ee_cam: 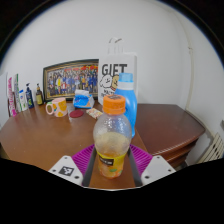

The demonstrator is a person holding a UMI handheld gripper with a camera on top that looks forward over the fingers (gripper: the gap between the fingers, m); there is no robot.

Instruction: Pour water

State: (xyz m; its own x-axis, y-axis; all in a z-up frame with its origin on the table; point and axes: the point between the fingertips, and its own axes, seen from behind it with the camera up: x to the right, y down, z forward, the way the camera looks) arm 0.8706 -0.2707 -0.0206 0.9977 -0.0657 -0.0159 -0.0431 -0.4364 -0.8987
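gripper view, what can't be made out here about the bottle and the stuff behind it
- Bottle base: cut off low between the tongs; whether both pads press it is unclear.
- Blue jug: its lower part is hidden behind the bottle.
- Gift bag: only the word GIFT reads; smaller print is too small.
- Framed picture: its subject is too small.
- Small bottles by the wall: labels are unreadable.

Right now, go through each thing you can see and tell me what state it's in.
Claw: shut on the bottle.
Bottle: upright, orange cap on, partly filled with yellowish liquid.
Blue bottle: upright behind it, cap on.
Mug: upright on the table.
Gift bag: standing at the back.
Framed picture: leaning against the wall.
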